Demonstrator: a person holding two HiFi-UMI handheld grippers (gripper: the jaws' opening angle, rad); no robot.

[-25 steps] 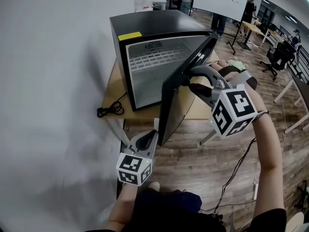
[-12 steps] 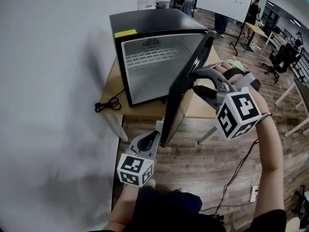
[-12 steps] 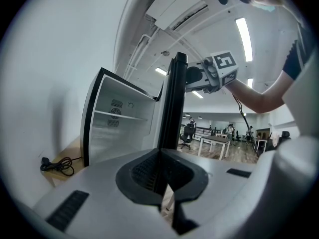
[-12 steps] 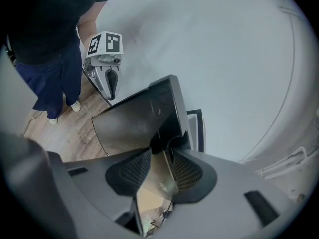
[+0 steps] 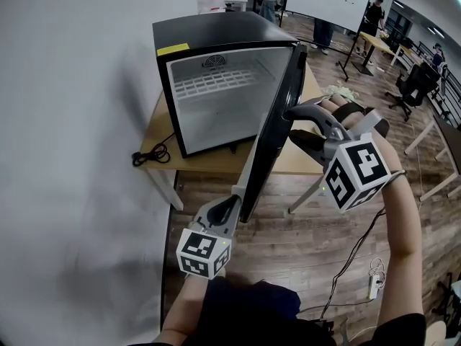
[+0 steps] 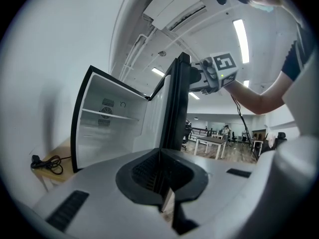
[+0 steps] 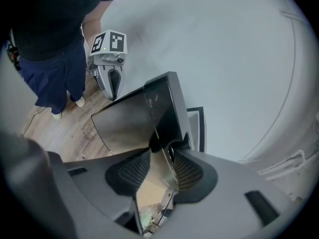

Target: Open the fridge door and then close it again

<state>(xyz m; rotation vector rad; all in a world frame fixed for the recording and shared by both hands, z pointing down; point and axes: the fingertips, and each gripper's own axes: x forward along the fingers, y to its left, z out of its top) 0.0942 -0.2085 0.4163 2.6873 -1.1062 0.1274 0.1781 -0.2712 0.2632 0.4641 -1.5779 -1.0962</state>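
Clearly the first half of the job is about done: the door (image 5: 274, 128) of the fridge (image 5: 216, 31) stands swung wide out towards the near side, hinged on the right, so that from above it shows almost edge-on. I'd judge only the closing is left, and nothing suggests that swing back has begun.

The right gripper (image 5: 294, 121) is up at the door's free edge, on the outer, right-hand side. Its fingers (image 7: 133, 169) stand apart and have just been opening. The door's edge sits between them, with a gap showing on one side, so I'd not call it a firm clamp.

The left gripper (image 5: 232, 202) is low down, just beside the door's near bottom corner. Its fingers (image 6: 144, 171) are pressed together with nothing between them; whether they touch the door I cannot tell.

The fridge itself is a small black box with a pale white inside, standing on a wooden counter (image 5: 216, 163) against the white wall (image 5: 72, 121) on the left. It looks empty: a wire shelf (image 5: 216, 85) across the middle, a round vent on the back wall, nothing stored. A yellow sticker (image 5: 173, 49) sits at the top left corner of the front, and a black cord (image 5: 148, 155) lies coiled on the counter to its left.
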